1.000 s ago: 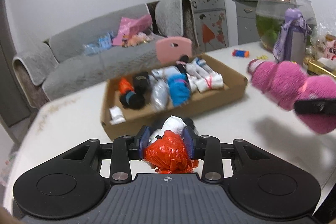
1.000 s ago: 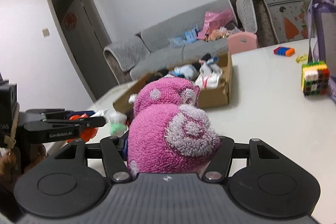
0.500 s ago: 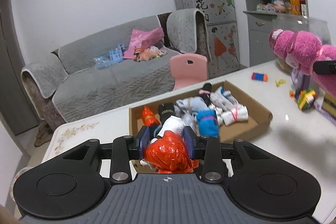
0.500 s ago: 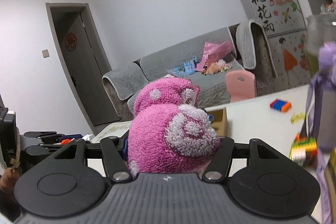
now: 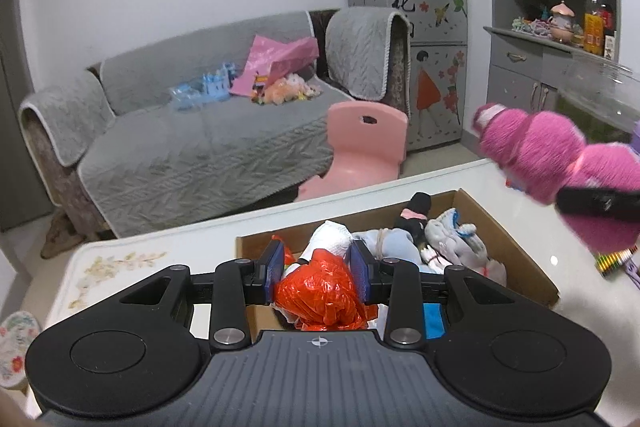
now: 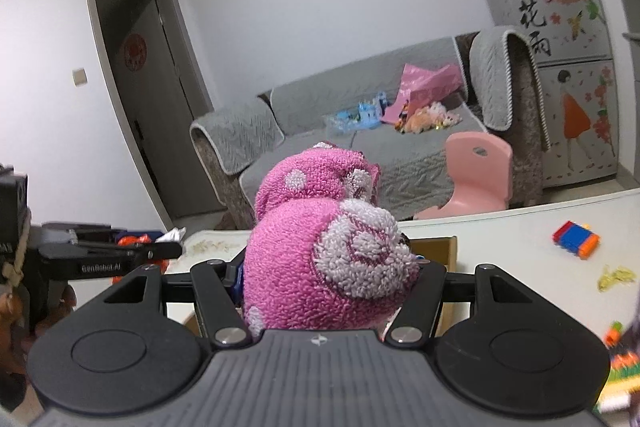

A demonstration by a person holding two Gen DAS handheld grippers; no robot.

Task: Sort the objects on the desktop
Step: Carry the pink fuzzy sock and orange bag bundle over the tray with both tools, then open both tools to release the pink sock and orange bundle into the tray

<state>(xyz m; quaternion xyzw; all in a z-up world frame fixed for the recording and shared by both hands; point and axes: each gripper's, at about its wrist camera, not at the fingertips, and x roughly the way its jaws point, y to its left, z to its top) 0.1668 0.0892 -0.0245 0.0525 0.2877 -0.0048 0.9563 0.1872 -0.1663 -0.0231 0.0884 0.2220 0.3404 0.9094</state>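
Black left gripper [image 5: 316, 269] with blue pads [image 5: 274, 269], and between them an orange-red crinkled bag bundle [image 5: 326, 297] topped in white. Brown cardboard box [image 5: 532, 269] showing pale blue, grey-white and black rolled socks [image 5: 450, 243]. Black right gripper [image 6: 328, 281] too, filled with a magenta fuzzy plush [image 6: 320, 259] – white polka dots, and a white-and-pink spiral on its side. White table [image 6: 516, 267] with a faint floral print at one corner; on it a toy block [image 6: 576, 239] striped red, blue and orange, and a yellow scrap [image 6: 616, 277]. Beyond, a grey quilted sofa [image 5: 192, 147], pink chair [image 5: 366, 147], pink bag [image 5: 280, 65], and a grey fridge [image 5: 416, 11] covered in flower stickers
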